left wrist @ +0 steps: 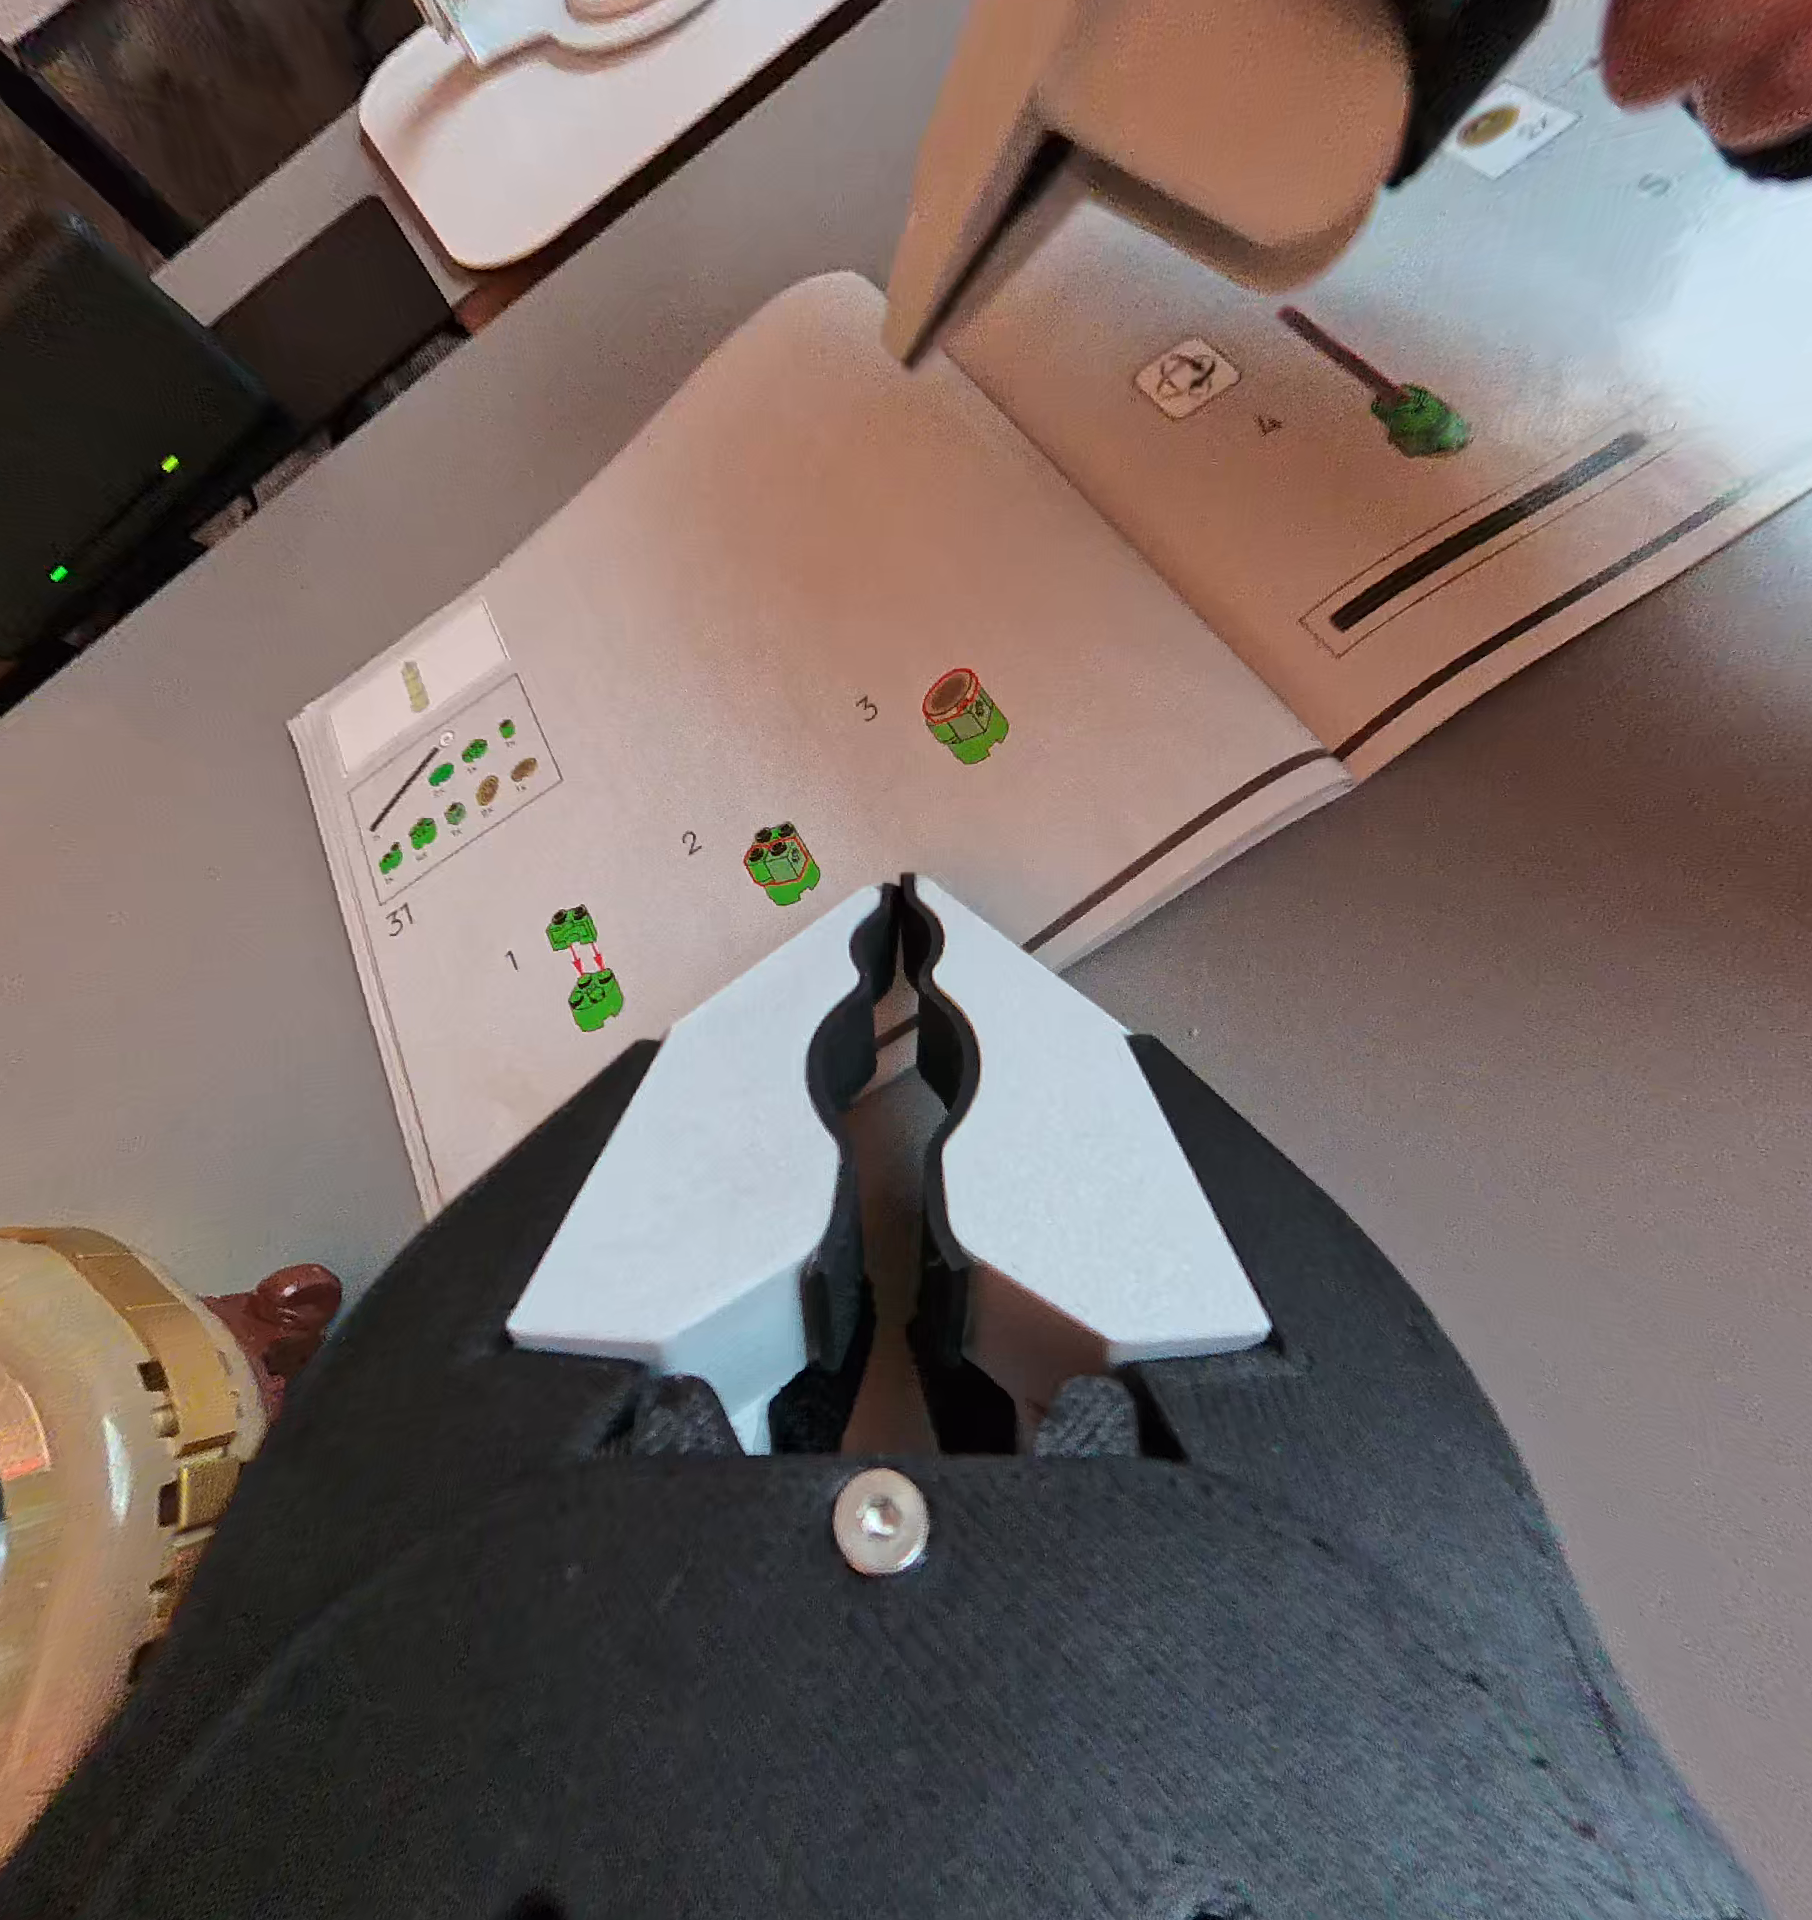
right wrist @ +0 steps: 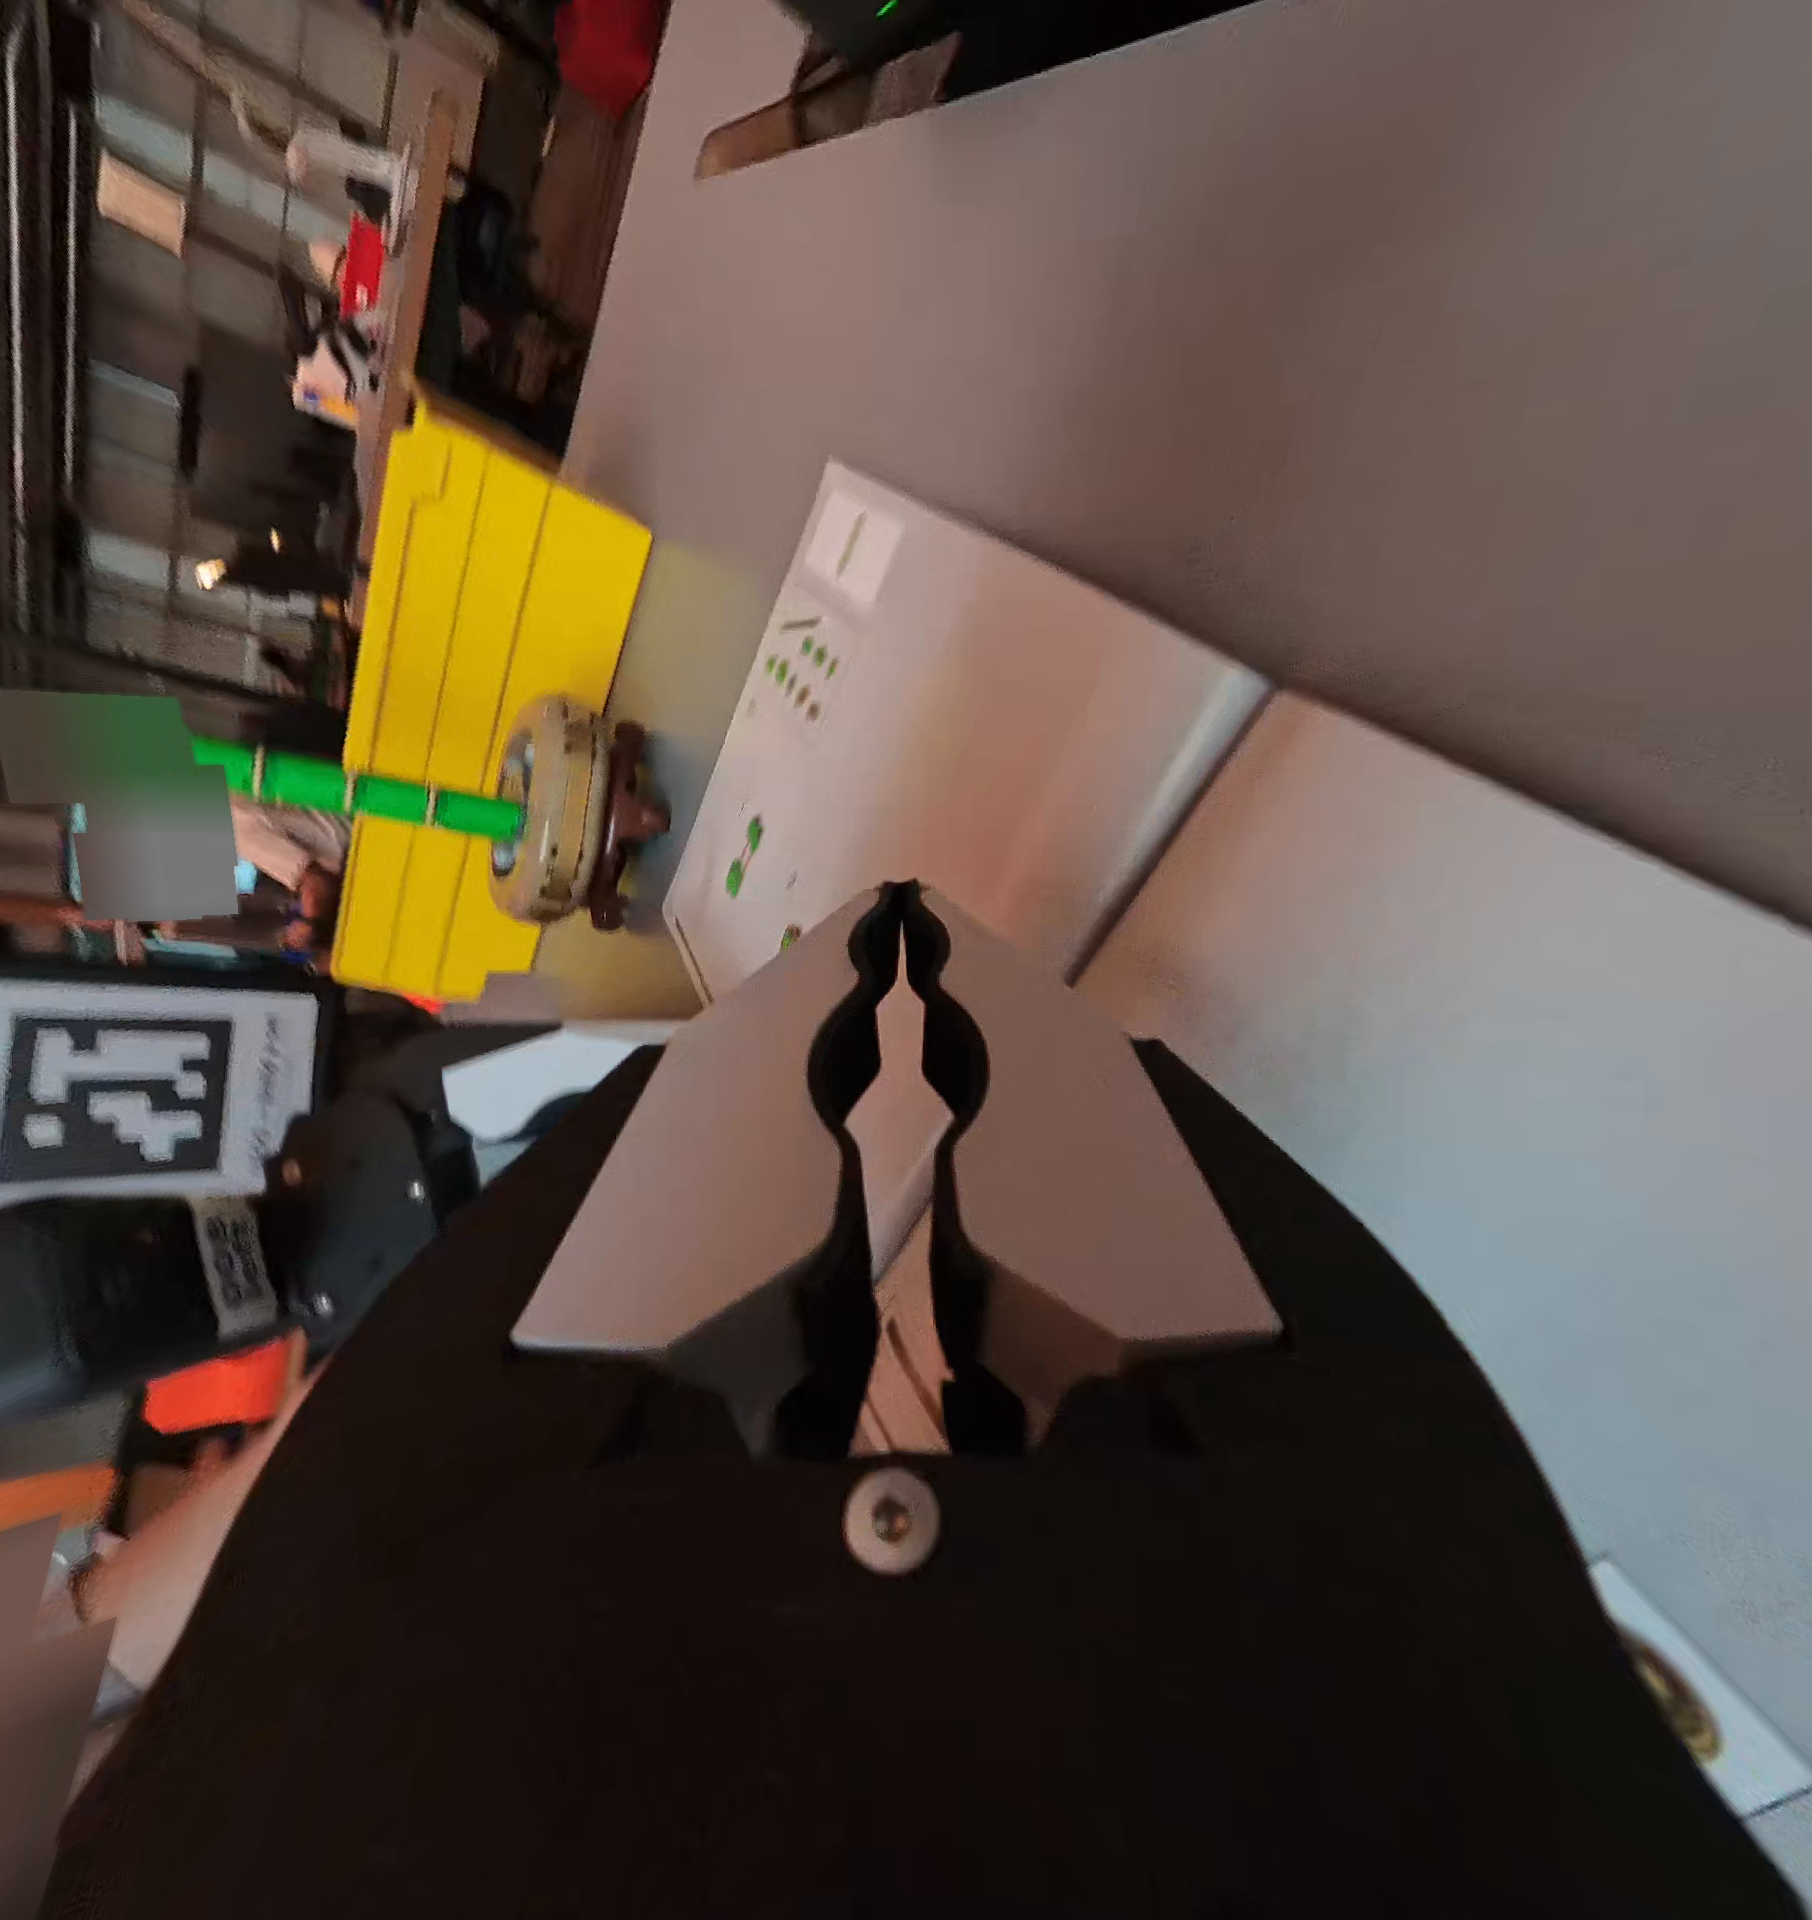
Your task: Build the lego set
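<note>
We see the left gripper (left wrist: 902,894) low over the near part of the open instruction booklet (left wrist: 777,582), its jaws pressed together with nothing between them. The booklet lies flat on the grey bench (left wrist: 1504,1143), pages showing small drawings of green bricks. At the lower left of the left wrist view, just beside the booklet's corner, stands the lego model (left wrist: 81,1455): a tan ring with gold parts, with a brown piece (left wrist: 278,1320) against it.

The right gripper (right wrist: 902,894) is over the same booklet (right wrist: 985,727), seen edge-on in the tilted, blurred right wrist view; its jaws also meet at the tips and carry nothing. In the left wrist view it (left wrist: 912,348) hangs over the far half of the booklet. Beyond the booklet's edge we see the tan model (right wrist: 554,810), with green bricks (right wrist: 393,795) running out from it, and a yellow box (right wrist: 476,727) behind.
</note>
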`<state>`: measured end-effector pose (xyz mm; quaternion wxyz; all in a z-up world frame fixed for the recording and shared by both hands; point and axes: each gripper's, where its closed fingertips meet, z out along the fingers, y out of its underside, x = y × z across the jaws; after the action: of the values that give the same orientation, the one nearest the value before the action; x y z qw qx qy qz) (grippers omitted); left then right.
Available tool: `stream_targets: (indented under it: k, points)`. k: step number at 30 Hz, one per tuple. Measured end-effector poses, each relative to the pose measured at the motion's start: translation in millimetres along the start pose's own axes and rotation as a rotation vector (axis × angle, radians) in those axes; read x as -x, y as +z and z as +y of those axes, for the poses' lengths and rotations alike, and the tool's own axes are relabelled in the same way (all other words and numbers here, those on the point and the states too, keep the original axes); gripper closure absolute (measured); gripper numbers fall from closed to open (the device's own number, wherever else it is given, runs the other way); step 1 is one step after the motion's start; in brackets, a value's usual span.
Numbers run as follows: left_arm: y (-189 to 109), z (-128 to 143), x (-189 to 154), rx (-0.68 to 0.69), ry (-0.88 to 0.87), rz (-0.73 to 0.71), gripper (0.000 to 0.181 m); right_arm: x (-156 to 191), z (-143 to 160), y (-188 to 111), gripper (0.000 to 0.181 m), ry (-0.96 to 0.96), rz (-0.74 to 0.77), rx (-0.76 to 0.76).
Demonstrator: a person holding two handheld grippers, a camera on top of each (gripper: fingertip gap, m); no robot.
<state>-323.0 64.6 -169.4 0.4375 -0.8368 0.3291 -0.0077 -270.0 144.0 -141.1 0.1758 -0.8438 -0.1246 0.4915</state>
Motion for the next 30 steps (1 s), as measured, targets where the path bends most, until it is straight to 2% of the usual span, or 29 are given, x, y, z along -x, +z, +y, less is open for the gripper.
stream_targets:
  k: [2,7,11,17,20,23,26,30]
  points:
    - [-1,1,0,0.008,0.003,-0.002,0.181,-11,-14,3,0.181,0.070,0.029,-0.027]
    - [-2,3,0,0.013,0.026,-0.010,0.181,-26,-32,11,0.181,0.102,0.109,-0.057]
    - [-2,4,0,0.016,0.032,-0.006,0.181,-39,-25,18,0.181,0.101,0.160,-0.006]
    - [-3,4,-1,0.013,0.034,-0.001,0.181,-37,-24,16,0.181,0.064,0.132,-0.034]
    - [-3,4,-1,0.012,0.034,0.000,0.181,-20,-16,8,0.181,-0.014,0.131,-0.029]
    - [-3,4,-1,0.015,0.038,0.001,0.181,-7,6,3,0.181,-0.006,0.130,-0.004]
    - [-2,3,-2,0.014,0.035,0.003,0.181,-11,30,5,0.181,0.039,0.143,0.059]
    - [-2,3,-2,0.011,0.035,0.003,0.181,-14,32,6,0.181,0.021,0.152,0.035]
